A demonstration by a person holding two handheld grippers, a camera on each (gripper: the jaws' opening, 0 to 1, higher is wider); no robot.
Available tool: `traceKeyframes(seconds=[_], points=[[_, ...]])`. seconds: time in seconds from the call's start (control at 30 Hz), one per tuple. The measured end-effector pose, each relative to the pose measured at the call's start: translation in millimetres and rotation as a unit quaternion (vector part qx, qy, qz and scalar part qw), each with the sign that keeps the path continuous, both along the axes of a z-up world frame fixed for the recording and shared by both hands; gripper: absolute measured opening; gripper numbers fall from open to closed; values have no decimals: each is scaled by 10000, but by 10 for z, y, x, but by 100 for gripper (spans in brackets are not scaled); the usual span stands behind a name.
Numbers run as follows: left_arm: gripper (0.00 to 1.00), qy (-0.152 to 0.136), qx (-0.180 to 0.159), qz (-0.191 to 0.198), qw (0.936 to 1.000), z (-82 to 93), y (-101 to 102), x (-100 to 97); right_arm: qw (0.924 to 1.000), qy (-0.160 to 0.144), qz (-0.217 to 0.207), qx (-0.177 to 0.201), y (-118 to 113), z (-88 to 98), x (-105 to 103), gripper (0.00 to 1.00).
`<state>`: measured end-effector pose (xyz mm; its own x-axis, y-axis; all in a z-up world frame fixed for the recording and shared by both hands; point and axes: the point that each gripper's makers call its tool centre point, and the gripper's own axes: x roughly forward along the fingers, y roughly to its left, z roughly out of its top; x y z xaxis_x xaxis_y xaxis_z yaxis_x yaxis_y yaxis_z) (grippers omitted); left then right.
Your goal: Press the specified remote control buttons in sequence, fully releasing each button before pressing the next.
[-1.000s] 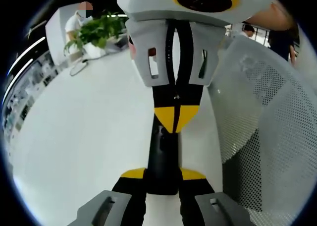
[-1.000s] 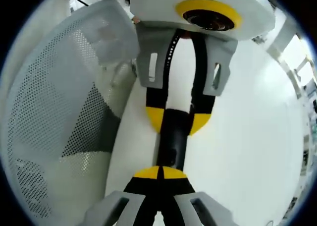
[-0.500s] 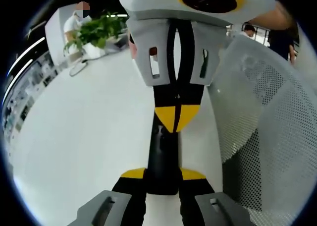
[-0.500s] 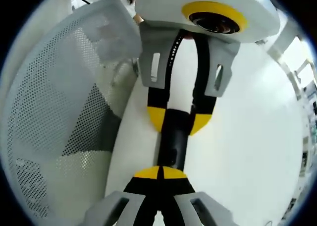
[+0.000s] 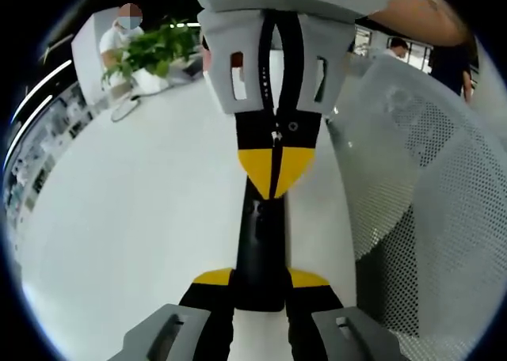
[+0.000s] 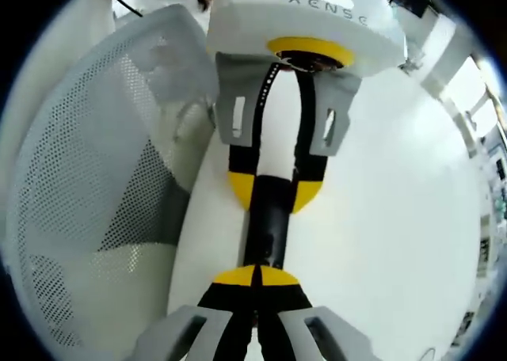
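You are clamping the left gripper on the near end of the black remote, steadying it over the white table while the right gripper, jaws together, is pressing its far end.

Grey letters reading "XENSE", the last of them partly cut off, are showing on the white housing of the left hand-held gripper in the right gripper view.

Remote buttons were too small to tell. Left tool covered its near end; right tool covered its far end.
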<state>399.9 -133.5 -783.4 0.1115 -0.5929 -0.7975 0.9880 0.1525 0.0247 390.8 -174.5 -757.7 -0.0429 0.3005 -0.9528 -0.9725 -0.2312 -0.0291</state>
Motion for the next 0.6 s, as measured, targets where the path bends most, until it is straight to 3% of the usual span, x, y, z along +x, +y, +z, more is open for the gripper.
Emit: traceKeyframes(seconds=[0.6], points=[[23,-3,9,-10,10000,-22,9,13,9997,-23,-108,206,49,76,57,0]])
